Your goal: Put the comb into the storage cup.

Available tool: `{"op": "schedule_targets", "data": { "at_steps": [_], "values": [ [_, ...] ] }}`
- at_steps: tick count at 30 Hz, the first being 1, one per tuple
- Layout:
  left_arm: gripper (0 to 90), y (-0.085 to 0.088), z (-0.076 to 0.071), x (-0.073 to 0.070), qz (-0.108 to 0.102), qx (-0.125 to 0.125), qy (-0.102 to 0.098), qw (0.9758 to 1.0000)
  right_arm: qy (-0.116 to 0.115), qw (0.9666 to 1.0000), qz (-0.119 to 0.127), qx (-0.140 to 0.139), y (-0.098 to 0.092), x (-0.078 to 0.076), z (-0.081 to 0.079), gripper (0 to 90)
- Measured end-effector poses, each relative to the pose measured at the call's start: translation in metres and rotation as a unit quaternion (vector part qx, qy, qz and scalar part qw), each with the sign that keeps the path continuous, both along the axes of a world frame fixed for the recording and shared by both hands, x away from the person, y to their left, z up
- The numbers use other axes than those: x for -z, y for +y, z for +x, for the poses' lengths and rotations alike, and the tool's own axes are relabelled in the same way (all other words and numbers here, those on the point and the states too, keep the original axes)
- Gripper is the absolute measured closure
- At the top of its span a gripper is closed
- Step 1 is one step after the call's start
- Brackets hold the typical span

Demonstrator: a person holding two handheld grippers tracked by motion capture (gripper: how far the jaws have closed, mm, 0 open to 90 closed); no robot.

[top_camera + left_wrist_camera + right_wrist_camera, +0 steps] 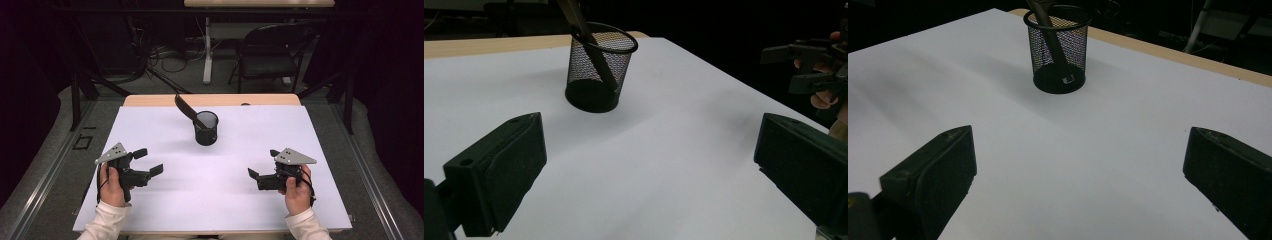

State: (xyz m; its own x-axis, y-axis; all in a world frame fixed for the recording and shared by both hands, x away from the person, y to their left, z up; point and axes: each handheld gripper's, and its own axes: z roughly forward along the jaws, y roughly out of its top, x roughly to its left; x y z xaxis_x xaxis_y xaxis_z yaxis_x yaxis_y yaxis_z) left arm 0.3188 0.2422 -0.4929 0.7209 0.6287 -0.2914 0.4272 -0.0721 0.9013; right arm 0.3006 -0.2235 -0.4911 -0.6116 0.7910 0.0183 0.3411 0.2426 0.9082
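Both grippers hang low over the white sheet (260, 200) that covers the table, and neither one has anything in it. The left gripper (148, 161) sits at the near left with its jaws spread wide; in its own view the two black jaws stand far apart with bare white sheet between them. The right gripper (263, 163) mirrors it at the near right, jaws just as wide, again nothing pinched. Both are angled inward, noses toward the middle of the table, and that reads as a ready stance: open and aimed at the one thing out there. That thing is the black mesh cup (206, 128), upright in the far middle of the sheet, well apart from either gripper and roughly between their lines of approach. Inside it leans a long dark utensil (188, 109), seemingly a flat handle or spatula, though its exact kind is hard to tell. Its lower end rests down in the cup bottom, seen through the mesh from the right gripper view (1054, 47), and its long axis tilts up and away toward the far left in the high view, the free end sticking out past the rim. It leans because the cup's wall props it; the rim is what holds it at that slant. My read: the projecting upper end is the natural place for a grip, and the cup could tip if pulled sideways.
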Motion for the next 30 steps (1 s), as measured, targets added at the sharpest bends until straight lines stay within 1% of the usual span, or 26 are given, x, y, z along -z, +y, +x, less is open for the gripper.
{"op": "schedule_targets", "data": {
  "at_steps": [1, 4, 10, 12, 19, 24, 30],
  "values": [
    [0.7, 0.0, 0.0, 0.0, 0.0, 0.0, 0.0, 1.0, 0.0, 1.0, 0.0, 0.0, 0.0, 0.0, 0.0, 0.4],
    [0.7, 0.003, -0.001, 0.003, -0.009, -0.004, 0.001, 0.9999, 0.0, 1.0, 0.002, 0.002, -0.001, 0.002, 0.0, 0.4],
    [0.7, 0.008, -0.002, 0.009, -0.012, -0.013, 0.001, 0.9998, -0.001, 1.0, 0.004, 0.007, -0.002, 0.006, 0.0, 0.4],
    [0.7, 0.01, -0.002, 0.011, -0.01, -0.018, 0.0, 0.9998, 0.0, 1.0, 0.005, 0.008, -0.003, 0.008, 0.0, 0.4],
    [0.7, 0.011, -0.002, 0.015, -0.012, -0.02, -0.002, 0.9997, -0.001, 0.9998, 0.011, 0.013, -0.005, 0.014, 0.001, 0.5],
    [0.7, 0.011, -0.002, 0.019, -0.007, -0.022, -0.002, 0.9997, 0.002, 0.9998, 0.01, 0.02, -0.009, 0.017, 0.001, 0.4],
    [0.8, 0.012, -0.002, 0.021, -0.008, -0.022, -0.002, 0.9997, 0.002, 0.9994, 0.02, 0.027, -0.013, 0.019, 0.002, 0.5]
  ]
}}
